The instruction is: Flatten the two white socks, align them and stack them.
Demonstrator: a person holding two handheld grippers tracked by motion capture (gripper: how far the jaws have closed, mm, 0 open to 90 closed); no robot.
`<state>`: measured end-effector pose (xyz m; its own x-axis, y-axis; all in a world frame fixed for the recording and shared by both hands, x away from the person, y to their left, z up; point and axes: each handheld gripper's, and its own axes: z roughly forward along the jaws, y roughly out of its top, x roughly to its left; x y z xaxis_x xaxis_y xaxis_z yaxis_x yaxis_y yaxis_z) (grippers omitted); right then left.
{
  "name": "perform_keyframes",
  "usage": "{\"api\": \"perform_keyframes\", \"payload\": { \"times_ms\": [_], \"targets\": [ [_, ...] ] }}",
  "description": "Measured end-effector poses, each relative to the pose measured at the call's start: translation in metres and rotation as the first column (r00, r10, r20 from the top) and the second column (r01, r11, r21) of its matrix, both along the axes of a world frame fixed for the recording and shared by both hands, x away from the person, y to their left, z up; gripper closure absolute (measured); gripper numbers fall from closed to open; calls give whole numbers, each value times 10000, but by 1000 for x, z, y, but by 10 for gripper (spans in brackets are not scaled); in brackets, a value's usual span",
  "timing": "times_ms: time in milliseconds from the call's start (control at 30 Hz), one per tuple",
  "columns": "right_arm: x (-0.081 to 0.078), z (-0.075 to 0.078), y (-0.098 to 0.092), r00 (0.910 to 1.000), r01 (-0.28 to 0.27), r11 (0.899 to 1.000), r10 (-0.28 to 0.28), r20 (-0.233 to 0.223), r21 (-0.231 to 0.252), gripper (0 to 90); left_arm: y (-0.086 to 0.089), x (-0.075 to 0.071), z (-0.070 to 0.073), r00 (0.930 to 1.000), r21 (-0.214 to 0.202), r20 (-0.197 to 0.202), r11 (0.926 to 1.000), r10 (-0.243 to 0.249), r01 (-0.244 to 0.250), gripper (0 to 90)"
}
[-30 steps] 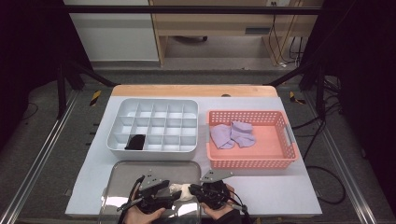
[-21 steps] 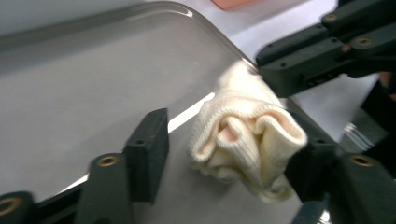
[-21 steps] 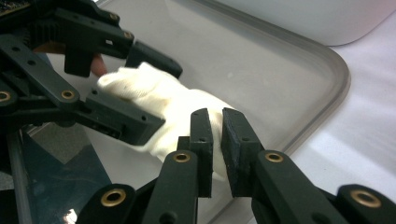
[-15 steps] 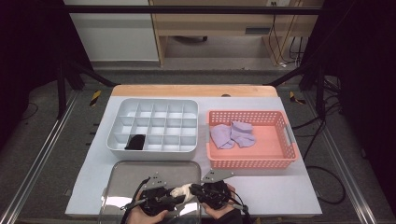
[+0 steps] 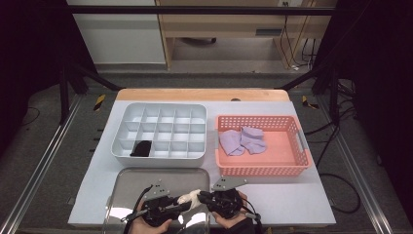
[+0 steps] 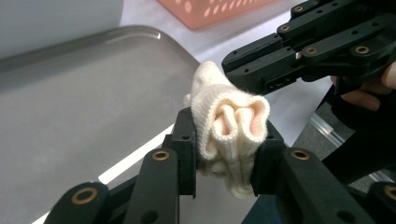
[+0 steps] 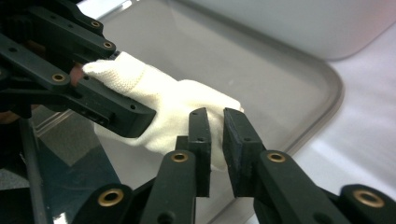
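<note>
A cream sock hangs stretched between my two grippers above the right edge of a steel tray, near the table's front edge. My left gripper is shut on the sock's bunched cuff; its jaws have just been closing with the cuff between them. My right gripper meets the sock's toe end, with its jaws a narrow slit apart and the fabric at their tips. In the high view the left gripper and right gripper face each other, close together.
A white compartment box stands behind the tray with a black sock in a front cell. To its right a pink basket holds two purple socks. White table surface lies to the right of my hands.
The left gripper's jaws have narrowed and taken hold of the sock's cuff. The right gripper and the sock's toe end have kept their place.
</note>
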<state>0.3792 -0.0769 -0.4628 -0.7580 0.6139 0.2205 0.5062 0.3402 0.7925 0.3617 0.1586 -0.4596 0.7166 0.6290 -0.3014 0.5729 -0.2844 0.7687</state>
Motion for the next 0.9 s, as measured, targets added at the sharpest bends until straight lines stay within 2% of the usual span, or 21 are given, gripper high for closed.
{"api": "perform_keyframes", "payload": {
  "times_ms": [167, 300, 367, 567, 600, 633, 700, 733, 767, 900],
  "targets": [
    [1, 9, -9, 9992, 320, 9994, -323, 252, 109, 759, 5, -1, 9, 9990, -69, 405, 9998, 194, -191, 673],
    [2, 11, -23, 9940, 970, 9948, -953, 542, -298, 692, 13, 1, 16, 9965, -117, 658, 9987, 508, -501, 669],
    [3, 11, -26, 9926, 1087, 9934, -1063, 592, -375, 683, 17, 2, 19, 9949, -96, 768, 9979, 648, -642, 668],
    [3, 13, -49, 9779, 1955, 9755, -1861, 953, -1010, 647, 27, 6, 26, 9896, -142, 958, 9942, 1077, -1069, 666],
    [3, 13, -49, 9779, 1955, 9755, -1861, 953, -1010, 647, 27, 6, 26, 9896, -142, 958, 9942, 1077, -1069, 665],
    [2, 13, -58, 9729, 2202, 9696, -2105, 952, -1071, 632, 31, 7, 28, 9877, -157, 1007, 9928, 1194, -1184, 665],
    [2, 13, -62, 9705, 2303, 9669, -2200, 985, -1095, 624, 33, 8, 29, 9866, -155, 1051, 9922, 1245, -1236, 665],
    [2, 13, -68, 9654, 2523, 9609, -2419, 979, -1138, 616, 34, 8, 30, 9854, -150, 1096, 9914, 1306, -1297, 665],
    [1, 13, -76, 9547, 2902, 9481, -2777, 1066, -1295, 599, 36, 9, 31, 9842, -130, 1145, 9908, 1351, -1345, 665],
    [-1, 13, -89, 9409, 3315, 9331, -3160, 1221, -1396, 568, 41, 10, 34, 9822, -135, 1175, 9892, 1467, -1461, 664]
  ]
}}
